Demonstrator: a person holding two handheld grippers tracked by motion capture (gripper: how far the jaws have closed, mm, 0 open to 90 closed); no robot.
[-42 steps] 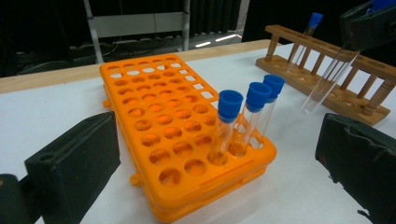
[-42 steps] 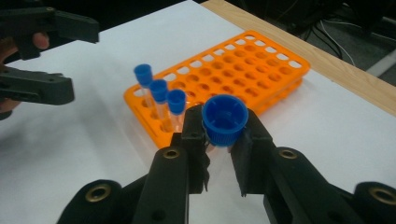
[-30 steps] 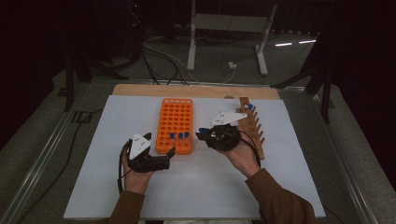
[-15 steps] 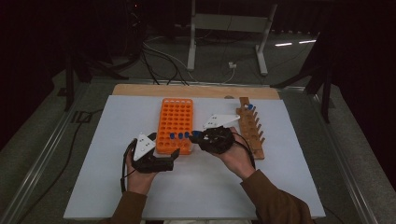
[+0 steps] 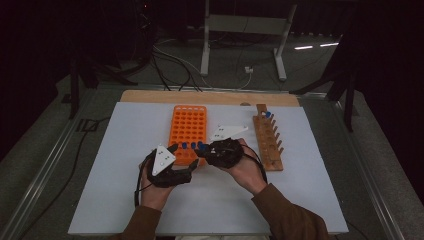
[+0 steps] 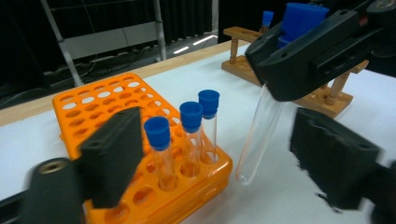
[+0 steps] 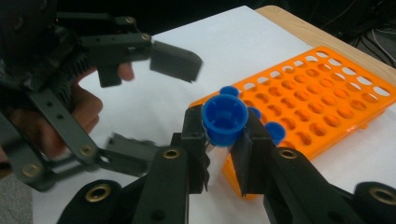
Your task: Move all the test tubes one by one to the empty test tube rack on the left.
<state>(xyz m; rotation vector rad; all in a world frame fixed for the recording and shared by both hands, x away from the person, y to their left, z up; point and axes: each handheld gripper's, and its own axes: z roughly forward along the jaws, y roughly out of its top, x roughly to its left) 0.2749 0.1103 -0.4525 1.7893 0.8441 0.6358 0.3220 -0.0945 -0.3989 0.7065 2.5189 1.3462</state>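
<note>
My right gripper (image 7: 222, 137) is shut on a clear test tube just under its blue cap (image 7: 225, 114). In the left gripper view the tube (image 6: 259, 135) hangs tilted from the right gripper (image 6: 280, 79), its round bottom just above the white mat. My left gripper (image 6: 224, 163) has the tube between its jaws; they have just been closing, and gaps remain on both sides. Three blue-capped tubes (image 6: 191, 126) stand in the near end of the orange rack (image 5: 189, 125). In the high view both grippers (image 5: 194, 165) (image 5: 204, 148) meet at that rack's near right corner.
A wooden peg rack (image 5: 268, 142) stands to the right of the orange rack, with a blue-capped tube (image 5: 267, 114) at its far end. Everything rests on a white mat (image 5: 310, 200) over a wooden table. Dark floor, cables and a metal stand lie beyond.
My right gripper has carried the tube leftward, from near the wooden rack to the orange rack's near corner. The left hand has edged right to meet it.
</note>
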